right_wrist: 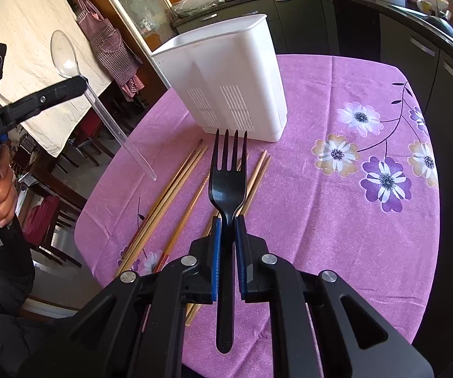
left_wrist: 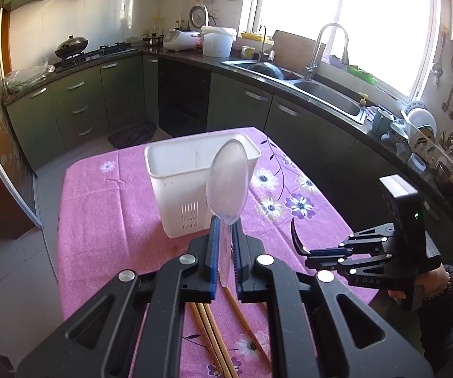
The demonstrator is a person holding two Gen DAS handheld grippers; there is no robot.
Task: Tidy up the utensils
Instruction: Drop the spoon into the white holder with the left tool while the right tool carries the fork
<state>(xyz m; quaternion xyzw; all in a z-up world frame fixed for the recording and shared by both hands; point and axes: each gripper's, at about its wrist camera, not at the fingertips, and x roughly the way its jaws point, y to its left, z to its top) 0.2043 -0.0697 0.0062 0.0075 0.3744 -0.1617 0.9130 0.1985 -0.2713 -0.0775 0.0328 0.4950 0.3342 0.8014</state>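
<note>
Caddy point(left_wrist: 176, 186) looks empty. Left gripper point(left_wrist: 224, 242) clamps clear spoon point(left_wrist: 226, 182), right gripper point(right_wrist: 227, 239) clamps black fork point(right_wrist: 228, 186), both near caddy; chopsticks point(right_wrist: 176, 186) lie before it, unsorted.

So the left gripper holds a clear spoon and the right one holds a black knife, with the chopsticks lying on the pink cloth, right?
Not quite: the right gripper holds a black fork, its four tines plain in the right wrist view. The left gripper does hold the clear spoon, and the chopsticks lie on the pink cloth.
</note>
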